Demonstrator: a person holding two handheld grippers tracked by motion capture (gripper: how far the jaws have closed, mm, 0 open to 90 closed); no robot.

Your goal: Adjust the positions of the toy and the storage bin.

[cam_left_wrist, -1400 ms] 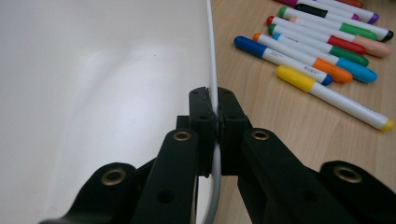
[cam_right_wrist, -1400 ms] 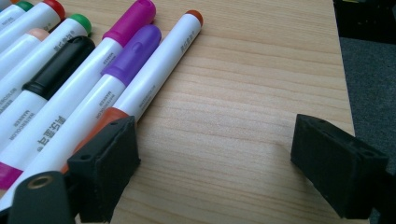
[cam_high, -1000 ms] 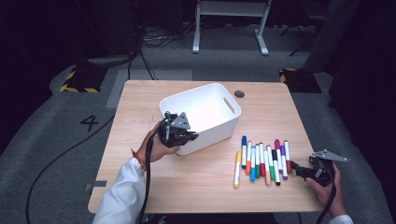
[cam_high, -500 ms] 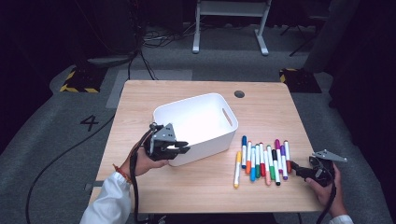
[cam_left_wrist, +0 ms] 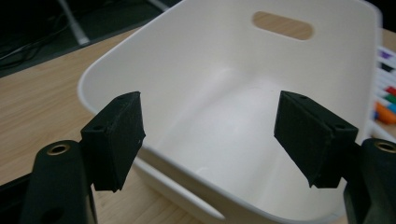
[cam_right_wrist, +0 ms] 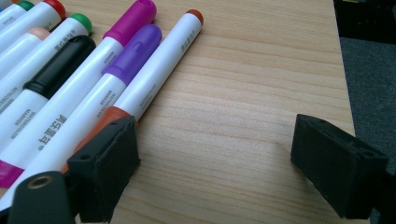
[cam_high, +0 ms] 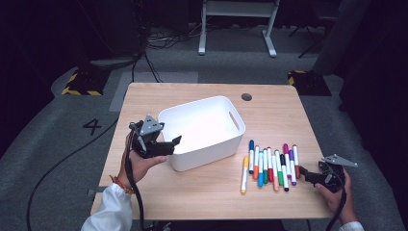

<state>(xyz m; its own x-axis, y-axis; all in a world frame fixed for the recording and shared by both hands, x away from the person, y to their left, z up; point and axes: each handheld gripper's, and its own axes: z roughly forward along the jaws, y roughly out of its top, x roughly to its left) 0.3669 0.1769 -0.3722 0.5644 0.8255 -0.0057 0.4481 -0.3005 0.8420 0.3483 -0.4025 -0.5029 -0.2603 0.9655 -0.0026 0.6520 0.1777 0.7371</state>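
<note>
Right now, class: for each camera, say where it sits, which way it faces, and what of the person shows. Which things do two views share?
High view: fixed above the person's side, looking forward and down on the table; forearms, hands, left gripper and right gripper show.
Left gripper view: rides the left gripper, looking between its open jaws into the white bin.
Right gripper view: rides the right gripper, low over the wood, open jaws beside the markers.
Shared: the bin and markers appear in the high and left gripper views.
</note>
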